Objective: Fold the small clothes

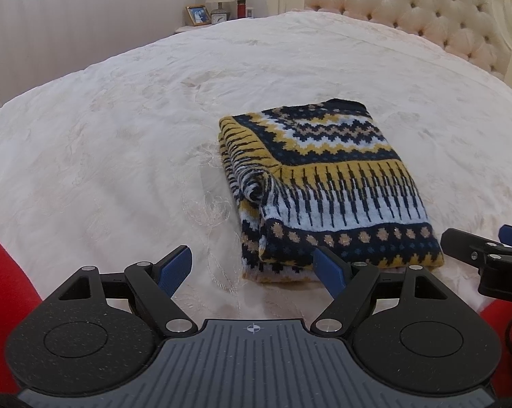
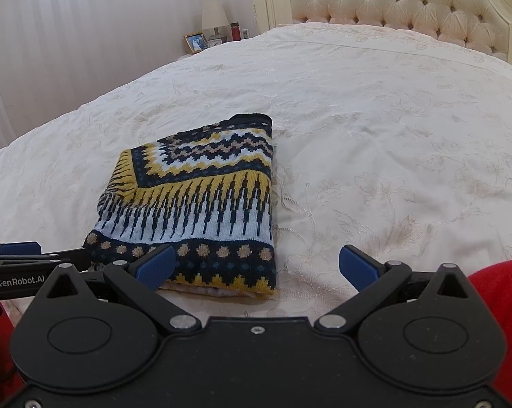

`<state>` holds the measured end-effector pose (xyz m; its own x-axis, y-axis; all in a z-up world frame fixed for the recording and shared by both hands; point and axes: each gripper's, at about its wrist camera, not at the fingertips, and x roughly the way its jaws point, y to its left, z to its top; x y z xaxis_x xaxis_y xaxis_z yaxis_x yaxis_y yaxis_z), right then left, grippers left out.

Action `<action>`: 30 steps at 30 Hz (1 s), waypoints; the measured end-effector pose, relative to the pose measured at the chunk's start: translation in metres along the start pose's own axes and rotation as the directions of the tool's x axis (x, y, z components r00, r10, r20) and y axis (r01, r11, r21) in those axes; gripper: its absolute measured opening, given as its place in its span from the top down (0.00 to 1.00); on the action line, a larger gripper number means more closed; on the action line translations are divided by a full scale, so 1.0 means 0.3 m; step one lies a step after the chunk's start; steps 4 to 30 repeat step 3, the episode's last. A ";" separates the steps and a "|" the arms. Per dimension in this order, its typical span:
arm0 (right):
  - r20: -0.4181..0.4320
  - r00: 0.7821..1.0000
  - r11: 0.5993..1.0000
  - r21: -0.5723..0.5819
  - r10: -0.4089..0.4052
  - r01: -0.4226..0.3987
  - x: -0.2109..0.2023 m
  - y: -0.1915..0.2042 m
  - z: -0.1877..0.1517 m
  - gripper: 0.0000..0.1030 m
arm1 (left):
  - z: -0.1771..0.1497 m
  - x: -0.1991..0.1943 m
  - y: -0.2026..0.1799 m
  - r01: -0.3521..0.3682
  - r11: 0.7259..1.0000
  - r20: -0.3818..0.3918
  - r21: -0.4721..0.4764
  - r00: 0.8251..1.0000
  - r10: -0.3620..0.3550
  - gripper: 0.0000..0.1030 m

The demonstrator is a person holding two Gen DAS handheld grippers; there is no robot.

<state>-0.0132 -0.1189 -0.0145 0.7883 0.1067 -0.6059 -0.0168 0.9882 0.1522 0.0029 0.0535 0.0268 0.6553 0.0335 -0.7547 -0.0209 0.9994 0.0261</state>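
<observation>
- Knitted sweater [image 1: 327, 187], patterned in navy, mustard and pale blue, lies folded into a compact, roughly square bundle on the cream embroidered bedspread [image 1: 126, 142], toward the near edge of the bed and well apart from the tufted headboard [image 1: 426, 10] at the far end.
- Handling, as a judgement: the knit looks soft, thick and light; it should sag wherever it is unsupported, and its stacked layers may slide over one another, so a pinch on one layer alone could pull the fold open.
- Hold points, as a judgement: the near hem edge with its mustard zigzag band, gripped through all layers at the two near corners, looks the safest place; the loose rolled fold on the left side is the least tidy part.
- Left gripper [image 1: 252, 270]: jaws stand wide apart with nothing between them; the right-hand blue pad overlaps the sweater's near left corner in view, but contact cannot be told.
- Right gripper [image 2: 256, 267]: jaws likewise wide apart and empty, set at the near right corner; the left pad overlaps the near hem, contact uncertain.
- Far left of the bed, a nightstand carries a lamp [image 2: 214, 17] and a framed photo [image 2: 195, 43].
- Red fabric [image 2: 497, 309] of the person shows at the near edges.
</observation>
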 end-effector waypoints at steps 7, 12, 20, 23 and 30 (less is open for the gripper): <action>-0.001 1.000 1.000 0.001 0.000 0.000 0.001 0.000 -0.001 0.01 | -0.001 0.001 -0.001 0.000 1.000 -0.001 0.000 1.000 0.000 0.25; -0.001 1.000 1.000 0.001 0.000 0.000 0.001 0.000 -0.001 0.01 | -0.001 0.001 -0.001 0.000 1.000 -0.001 0.000 1.000 0.000 0.25; -0.001 1.000 1.000 0.001 0.000 0.000 0.001 0.000 -0.001 0.01 | -0.001 0.001 -0.001 0.000 1.000 -0.001 0.000 1.000 0.000 0.25; -0.001 1.000 1.000 0.001 0.000 0.000 0.001 0.000 -0.001 0.01 | -0.001 0.001 -0.001 0.000 1.000 -0.001 0.000 1.000 0.000 0.25; -0.001 1.000 1.000 0.001 0.000 0.000 0.001 0.000 -0.001 0.01 | -0.001 0.001 -0.001 0.000 1.000 -0.001 0.000 1.000 0.000 0.25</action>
